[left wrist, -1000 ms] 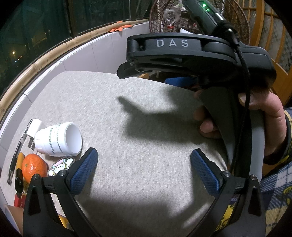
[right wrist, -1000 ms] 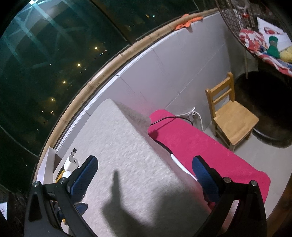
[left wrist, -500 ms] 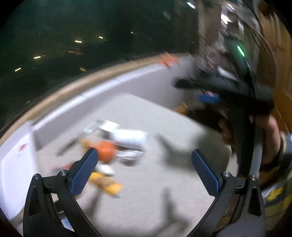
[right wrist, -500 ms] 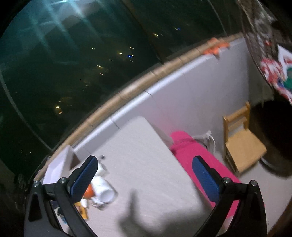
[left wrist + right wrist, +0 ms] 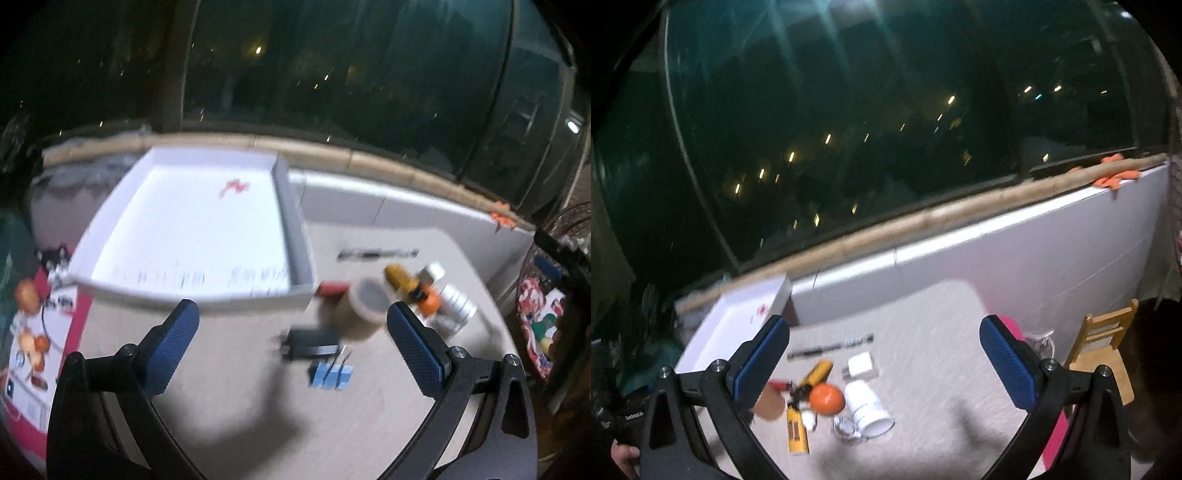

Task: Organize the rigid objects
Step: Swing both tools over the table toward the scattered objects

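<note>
Both views are motion-blurred, so the dark print along the near floor of the white tray (image 5: 192, 229) and the black lettering on the yellow tube (image 5: 796, 430) cannot be read; a red mark sits near the tray's far wall.

The left hand-held gripper (image 5: 291, 345) is released, its blue pads wide apart and holding nothing above the grey counter (image 5: 229, 387). The right hand-held gripper (image 5: 884, 363) is likewise spread and empty.

The objects cluster at the counter's middle, just right of the tray: a tape roll (image 5: 364, 308), an orange (image 5: 827, 398), a white cup (image 5: 870, 408) lying on its side with its mouth toward the camera, a white charger (image 5: 861, 364) and a black pen (image 5: 831, 345) lying roughly parallel to the far wall.

The counter's right part is bare up to its edge, beyond which stands a wooden chair (image 5: 1102, 354).
</note>
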`<action>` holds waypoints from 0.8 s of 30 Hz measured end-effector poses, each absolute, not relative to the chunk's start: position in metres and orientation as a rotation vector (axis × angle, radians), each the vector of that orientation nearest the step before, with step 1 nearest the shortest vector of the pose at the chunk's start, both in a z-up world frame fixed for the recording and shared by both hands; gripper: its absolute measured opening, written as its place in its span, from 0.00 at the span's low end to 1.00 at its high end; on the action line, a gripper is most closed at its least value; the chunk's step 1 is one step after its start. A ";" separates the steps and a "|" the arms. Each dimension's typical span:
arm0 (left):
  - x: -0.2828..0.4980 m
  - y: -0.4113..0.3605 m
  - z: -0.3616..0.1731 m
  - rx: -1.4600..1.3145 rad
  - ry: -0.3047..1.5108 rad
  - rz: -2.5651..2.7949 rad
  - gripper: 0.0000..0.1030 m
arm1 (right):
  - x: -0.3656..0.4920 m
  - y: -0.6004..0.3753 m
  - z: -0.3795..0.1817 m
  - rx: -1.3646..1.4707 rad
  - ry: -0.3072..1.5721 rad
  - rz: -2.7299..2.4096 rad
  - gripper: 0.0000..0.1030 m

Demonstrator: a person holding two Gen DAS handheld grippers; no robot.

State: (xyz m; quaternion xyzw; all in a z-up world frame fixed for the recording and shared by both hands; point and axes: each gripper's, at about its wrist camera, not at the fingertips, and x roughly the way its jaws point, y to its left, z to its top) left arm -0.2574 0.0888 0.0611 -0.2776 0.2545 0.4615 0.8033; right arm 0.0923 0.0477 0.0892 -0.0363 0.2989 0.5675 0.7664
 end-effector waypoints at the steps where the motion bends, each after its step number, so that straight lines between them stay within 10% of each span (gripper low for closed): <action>1: -0.257 0.085 0.056 -0.605 0.562 0.985 1.00 | 0.085 0.052 0.086 -0.112 0.667 1.248 1.00; 24: -0.218 0.067 0.020 -0.583 0.731 1.010 0.96 | 0.057 0.091 0.039 -0.387 0.735 1.371 1.00</action>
